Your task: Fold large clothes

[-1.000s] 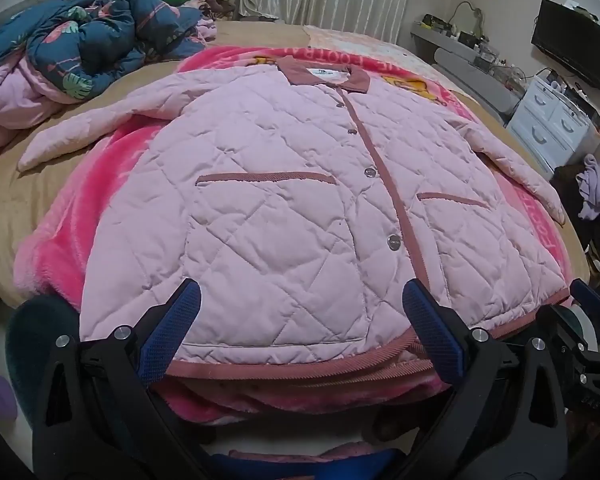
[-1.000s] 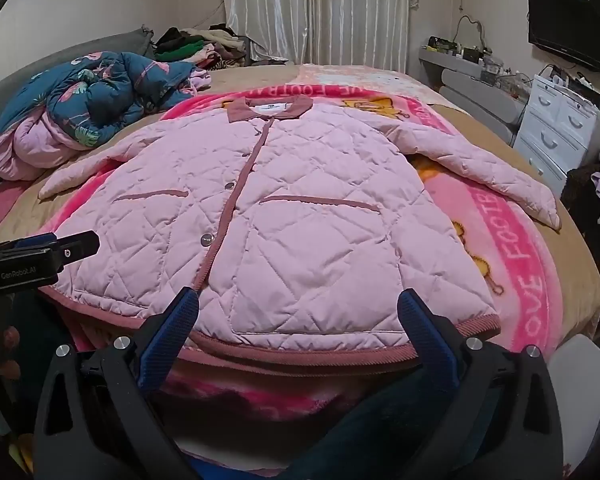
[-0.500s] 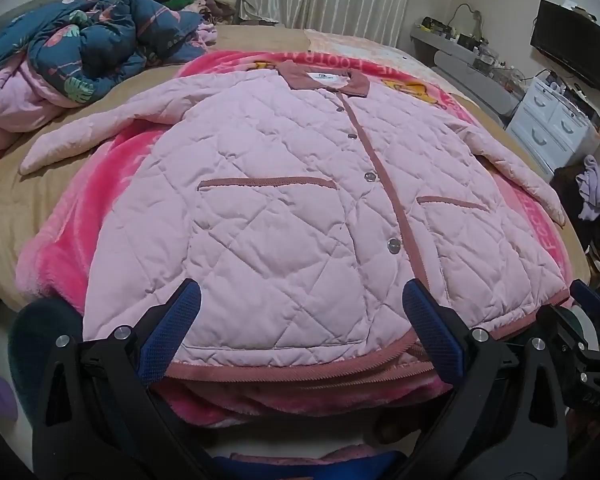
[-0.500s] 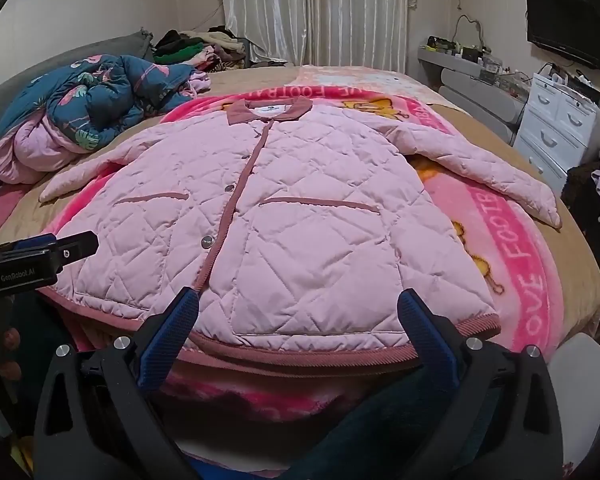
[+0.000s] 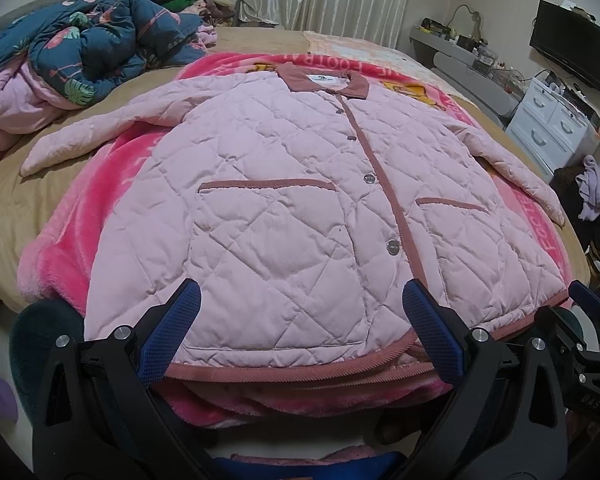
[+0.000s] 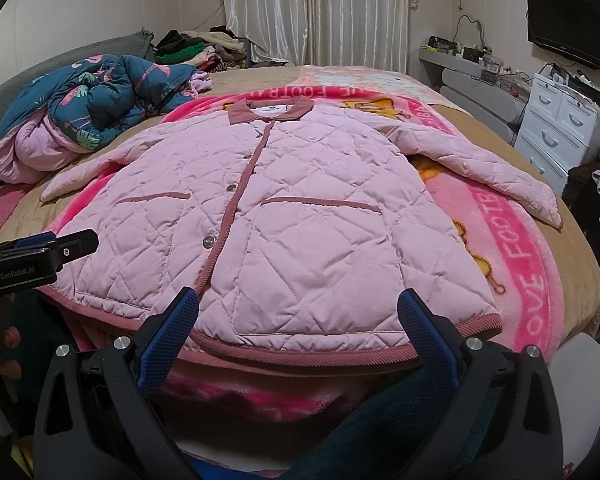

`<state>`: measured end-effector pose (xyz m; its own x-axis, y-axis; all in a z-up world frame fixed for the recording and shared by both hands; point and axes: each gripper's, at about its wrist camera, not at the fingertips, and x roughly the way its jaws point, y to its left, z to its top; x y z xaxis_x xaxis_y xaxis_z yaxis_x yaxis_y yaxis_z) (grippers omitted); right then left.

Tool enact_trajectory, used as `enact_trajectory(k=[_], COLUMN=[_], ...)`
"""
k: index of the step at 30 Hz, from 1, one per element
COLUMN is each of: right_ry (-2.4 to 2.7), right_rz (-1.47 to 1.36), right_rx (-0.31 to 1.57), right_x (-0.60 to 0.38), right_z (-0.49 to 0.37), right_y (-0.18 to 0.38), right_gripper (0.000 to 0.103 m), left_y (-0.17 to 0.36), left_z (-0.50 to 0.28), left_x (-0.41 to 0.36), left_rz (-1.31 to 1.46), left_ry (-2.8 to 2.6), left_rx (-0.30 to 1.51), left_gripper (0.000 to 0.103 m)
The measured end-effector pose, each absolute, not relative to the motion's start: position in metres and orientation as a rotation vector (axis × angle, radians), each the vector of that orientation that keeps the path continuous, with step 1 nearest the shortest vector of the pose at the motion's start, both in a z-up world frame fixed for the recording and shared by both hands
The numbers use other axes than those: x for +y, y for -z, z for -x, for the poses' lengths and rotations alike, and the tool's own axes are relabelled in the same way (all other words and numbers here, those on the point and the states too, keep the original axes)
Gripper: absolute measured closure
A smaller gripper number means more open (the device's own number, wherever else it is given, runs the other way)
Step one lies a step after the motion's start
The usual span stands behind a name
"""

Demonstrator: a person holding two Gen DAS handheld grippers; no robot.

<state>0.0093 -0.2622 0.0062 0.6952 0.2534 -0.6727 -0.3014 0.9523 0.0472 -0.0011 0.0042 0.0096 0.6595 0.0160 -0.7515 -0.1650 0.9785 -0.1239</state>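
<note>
A pink quilted jacket point(image 5: 284, 208) with darker rose trim lies flat and buttoned, front up, on a bed, both sleeves spread out. It also shows in the right wrist view point(image 6: 300, 216). My left gripper point(image 5: 300, 332) is open and empty, just before the jacket's hem on its left half. My right gripper point(image 6: 298, 332) is open and empty, just before the hem on its right half. The left gripper's body shows at the left edge of the right wrist view point(image 6: 36, 256).
A bright pink blanket point(image 6: 520, 256) lies under the jacket on a tan bedspread point(image 5: 4, 216). A blue flamingo-print duvet point(image 5: 100, 52) is heaped at the back left. White drawers point(image 6: 560, 128) and a wall television point(image 6: 564, 36) stand to the right.
Both grippers have edged slightly forward toward the jacket's hem. The jacket has not moved.
</note>
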Motion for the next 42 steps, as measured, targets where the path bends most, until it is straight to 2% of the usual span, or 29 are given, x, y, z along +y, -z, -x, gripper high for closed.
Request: enact_trajectory(k=[42], right_ry=[-0.328], right_rz=[0.068], right_rx=[0.76], right_x=[-0.257], right_z=[-0.025], right_y=[-0.005], right_gripper=[0.004], left_y=[-0.007], left_z=[-0.017], left_x=[-0.002], left_rz=[0.145], left_ry=[-0.098], left_rx=[0.855], left_gripper=[0.008])
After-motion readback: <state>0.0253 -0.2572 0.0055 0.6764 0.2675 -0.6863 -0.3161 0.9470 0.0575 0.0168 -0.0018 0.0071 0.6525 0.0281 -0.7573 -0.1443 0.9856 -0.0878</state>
